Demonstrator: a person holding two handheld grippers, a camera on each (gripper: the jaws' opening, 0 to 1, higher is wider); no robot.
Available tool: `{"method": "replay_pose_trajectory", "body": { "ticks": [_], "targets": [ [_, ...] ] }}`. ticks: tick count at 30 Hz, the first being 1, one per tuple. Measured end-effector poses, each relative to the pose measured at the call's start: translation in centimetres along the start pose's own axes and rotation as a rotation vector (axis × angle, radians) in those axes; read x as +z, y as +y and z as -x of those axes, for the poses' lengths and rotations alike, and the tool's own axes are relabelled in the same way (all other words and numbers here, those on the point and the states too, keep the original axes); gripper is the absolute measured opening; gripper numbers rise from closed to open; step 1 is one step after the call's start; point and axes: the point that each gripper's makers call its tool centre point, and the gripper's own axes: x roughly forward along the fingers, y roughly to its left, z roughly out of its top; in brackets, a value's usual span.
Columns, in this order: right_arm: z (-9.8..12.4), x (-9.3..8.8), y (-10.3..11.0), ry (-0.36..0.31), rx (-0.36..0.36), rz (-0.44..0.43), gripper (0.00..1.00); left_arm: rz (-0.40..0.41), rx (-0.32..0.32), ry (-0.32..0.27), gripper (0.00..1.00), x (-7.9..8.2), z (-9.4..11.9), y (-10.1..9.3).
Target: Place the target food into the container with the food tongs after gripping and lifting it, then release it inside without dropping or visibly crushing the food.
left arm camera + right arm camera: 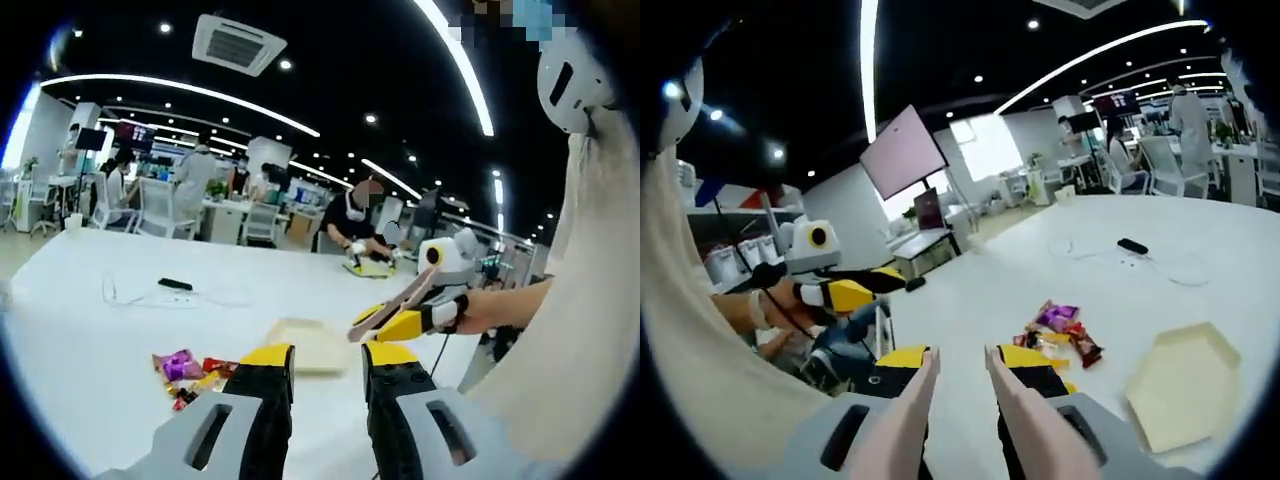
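Holding tongs (pixel 940 420) in the right tool (pixel 958 362), left tool (pixel 328 358) spread, we must next reach the snacks (pixel 1058 335) ahead.

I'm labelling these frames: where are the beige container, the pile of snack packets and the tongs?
Beige container (pixel 1185 385), right gripper view, its flat inside.
Snack packets (pixel 1058 335), right gripper view, middle of pile.
Tongs (pixel 392 303), left gripper view, one arm's middle.
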Motion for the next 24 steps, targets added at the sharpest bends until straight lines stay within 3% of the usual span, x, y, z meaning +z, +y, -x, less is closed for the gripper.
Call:
{"method": "replay_pose_trajectory", "body": {
  "ticks": [10,24],
  "targets": [
    [-3.2,-0.6,-0.4,0.058,-0.118,0.032,0.25,-0.002,-0.081,0.014,0.26,0.7,0.8,3.5],
    [-6.1,-2.0,-1.8,0.176,-0.146,0.095,0.26,0.030,-0.079,0.000,0.27,-0.1,2.5,5.5]
  ]
}}
